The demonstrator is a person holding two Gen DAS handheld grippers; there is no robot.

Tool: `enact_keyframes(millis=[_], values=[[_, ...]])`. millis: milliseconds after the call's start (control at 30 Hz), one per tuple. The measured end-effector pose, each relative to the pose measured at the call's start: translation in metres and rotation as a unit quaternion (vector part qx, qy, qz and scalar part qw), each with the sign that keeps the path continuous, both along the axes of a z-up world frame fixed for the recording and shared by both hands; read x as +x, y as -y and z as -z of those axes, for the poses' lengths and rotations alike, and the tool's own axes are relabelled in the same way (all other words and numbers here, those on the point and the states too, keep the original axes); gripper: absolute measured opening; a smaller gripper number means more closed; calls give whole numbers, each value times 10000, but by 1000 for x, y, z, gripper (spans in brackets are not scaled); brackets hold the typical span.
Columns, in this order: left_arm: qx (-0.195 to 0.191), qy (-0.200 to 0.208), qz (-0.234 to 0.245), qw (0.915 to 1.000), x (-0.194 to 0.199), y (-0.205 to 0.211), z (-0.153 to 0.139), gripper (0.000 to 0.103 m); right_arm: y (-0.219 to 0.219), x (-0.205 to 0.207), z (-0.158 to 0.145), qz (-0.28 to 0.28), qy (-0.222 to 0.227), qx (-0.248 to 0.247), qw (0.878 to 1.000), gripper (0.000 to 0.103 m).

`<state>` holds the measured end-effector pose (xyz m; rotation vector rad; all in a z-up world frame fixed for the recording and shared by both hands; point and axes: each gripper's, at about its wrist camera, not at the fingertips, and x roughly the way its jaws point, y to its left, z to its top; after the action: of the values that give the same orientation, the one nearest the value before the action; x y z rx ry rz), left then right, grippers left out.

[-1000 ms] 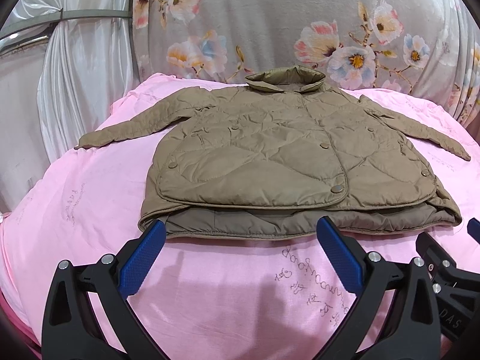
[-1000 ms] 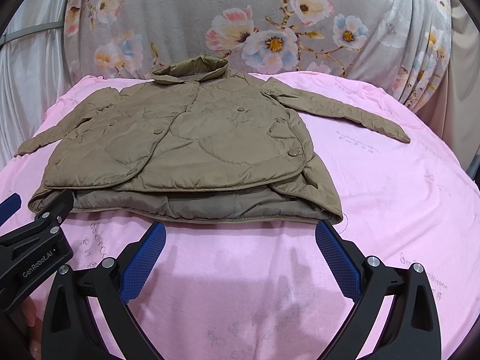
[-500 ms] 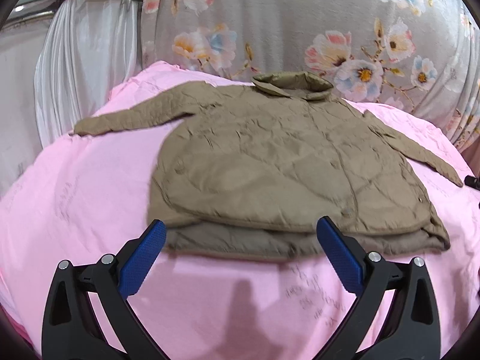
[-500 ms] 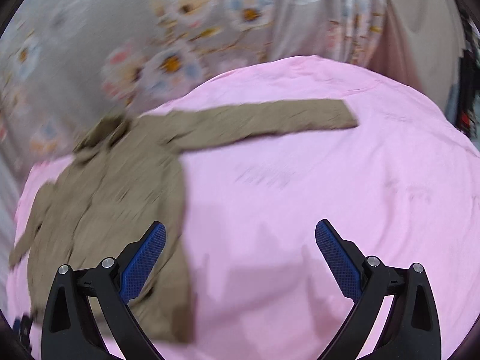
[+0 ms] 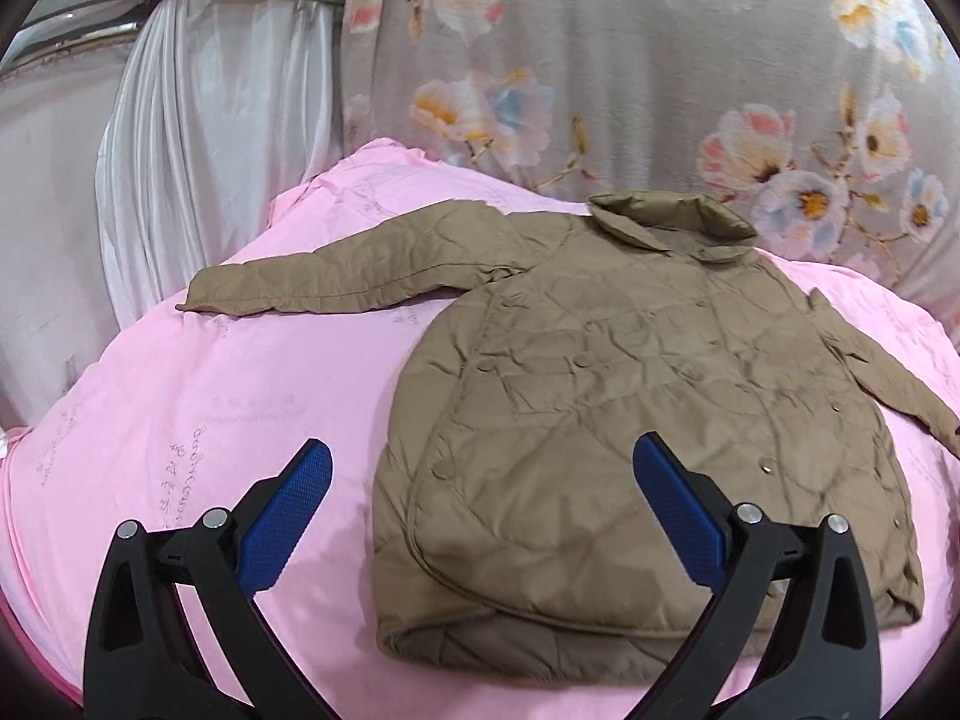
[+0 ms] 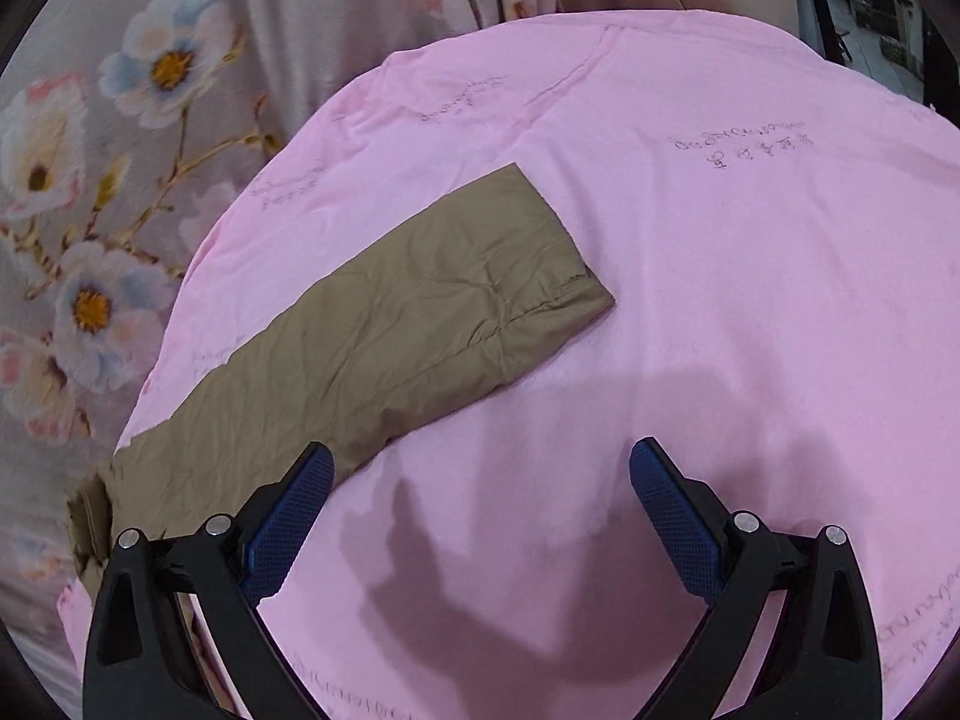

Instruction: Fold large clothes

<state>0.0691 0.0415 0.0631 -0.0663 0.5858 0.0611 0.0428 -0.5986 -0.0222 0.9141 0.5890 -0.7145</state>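
An olive-brown quilted jacket (image 5: 630, 408) lies flat, front up, on a pink bedsheet (image 5: 228, 420), collar at the far side, both sleeves spread outward. Its left sleeve (image 5: 336, 276) stretches to the left. My left gripper (image 5: 480, 516) is open and empty, hovering above the jacket's lower left hem. In the right wrist view only the jacket's right sleeve (image 6: 384, 336) shows, its cuff pointing up and right. My right gripper (image 6: 480, 516) is open and empty, above the pink sheet (image 6: 750, 300) just below that sleeve; its left finger overlaps the sleeve's lower edge.
A grey floral cloth (image 5: 660, 90) hangs behind the bed and shows at the left in the right wrist view (image 6: 90, 240). A white curtain (image 5: 210, 150) hangs at the back left. The bed's right edge meets a dark area (image 6: 888, 18).
The left gripper has moved left and forward over the jacket's lower left part. The right gripper has swung right and closer to the right sleeve, which now fills its view. Both stay open.
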Motion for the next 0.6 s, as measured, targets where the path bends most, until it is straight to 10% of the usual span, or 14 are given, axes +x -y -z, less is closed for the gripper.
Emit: enact_keyframes(millis=[267,467,600], values=[[395,-337,-245,9984,31,-12,17,98,24,33,-15,190,258,-194,9993,12],[443,-494,-375,9971,36,-25,25,98,-37,62,-102,-594,967,-1218,9860,7],[390,-556,-441,9967,37,-32,26,98,-140,94,-177,-1784,1525,-2094,9492,7]])
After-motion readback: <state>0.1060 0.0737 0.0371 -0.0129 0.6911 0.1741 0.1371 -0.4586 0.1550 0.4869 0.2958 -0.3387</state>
